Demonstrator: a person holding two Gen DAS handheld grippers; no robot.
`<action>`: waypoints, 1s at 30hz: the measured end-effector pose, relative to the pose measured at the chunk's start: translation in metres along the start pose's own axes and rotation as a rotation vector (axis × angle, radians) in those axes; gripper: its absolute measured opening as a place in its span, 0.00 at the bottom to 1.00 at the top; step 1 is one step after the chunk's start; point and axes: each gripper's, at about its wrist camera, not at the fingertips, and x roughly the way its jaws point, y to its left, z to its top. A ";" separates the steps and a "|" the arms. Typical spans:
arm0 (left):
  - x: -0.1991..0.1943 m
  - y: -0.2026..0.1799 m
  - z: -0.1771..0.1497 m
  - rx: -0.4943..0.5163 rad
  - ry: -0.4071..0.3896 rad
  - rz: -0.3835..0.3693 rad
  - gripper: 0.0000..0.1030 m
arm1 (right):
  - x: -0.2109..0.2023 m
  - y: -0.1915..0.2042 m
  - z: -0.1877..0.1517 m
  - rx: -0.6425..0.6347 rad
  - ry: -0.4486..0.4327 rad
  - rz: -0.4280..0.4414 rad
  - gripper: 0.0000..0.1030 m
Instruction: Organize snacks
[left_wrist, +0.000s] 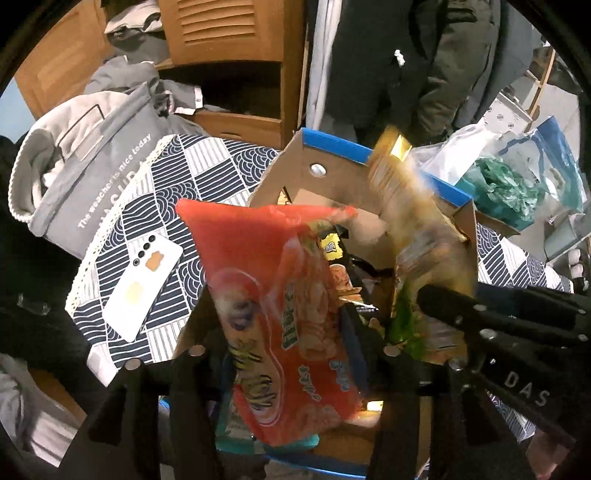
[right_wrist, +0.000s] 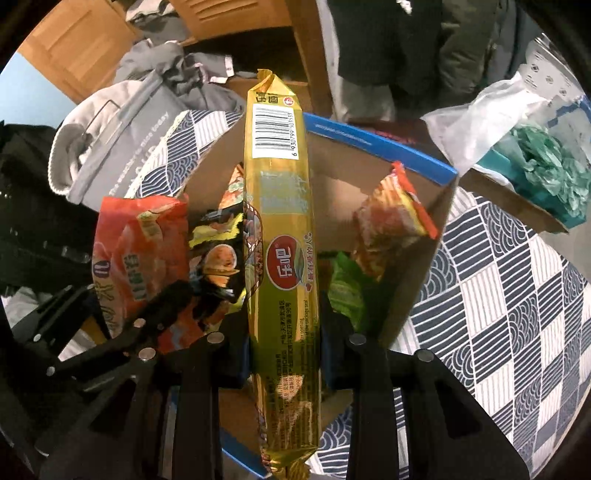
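Observation:
My left gripper (left_wrist: 291, 354) is shut on a red-orange snack bag (left_wrist: 280, 302) and holds it over an open cardboard box with blue edging (left_wrist: 332, 142). My right gripper (right_wrist: 284, 343) is shut on a long golden snack pack (right_wrist: 280, 206) with a barcode, held upright over the same box (right_wrist: 380, 142). In the left wrist view the golden pack (left_wrist: 413, 206) is blurred at the right, with the right gripper's black body below it. In the right wrist view the red-orange bag (right_wrist: 136, 243) is at the left. Inside the box lie a black-yellow bag (right_wrist: 214, 251), a green bag (right_wrist: 347, 284) and an orange-yellow bag (right_wrist: 391, 229).
The box sits on a table with a navy-and-white patterned cloth (right_wrist: 498, 295). A white phone (left_wrist: 142, 286) lies on the cloth at the left. A grey fabric bag (left_wrist: 92, 166) stands behind it. Clear plastic bags with teal contents (left_wrist: 506, 181) sit at the right. A wooden cabinet stands behind.

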 end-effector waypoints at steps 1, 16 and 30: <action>-0.001 0.001 0.000 -0.004 -0.002 -0.001 0.53 | -0.002 0.001 0.000 -0.002 -0.008 -0.004 0.32; -0.048 0.003 -0.001 -0.001 -0.114 0.017 0.78 | -0.055 -0.003 -0.010 -0.010 -0.165 -0.065 0.61; -0.092 -0.004 -0.007 0.016 -0.204 -0.004 0.85 | -0.104 0.002 -0.030 -0.050 -0.315 -0.123 0.66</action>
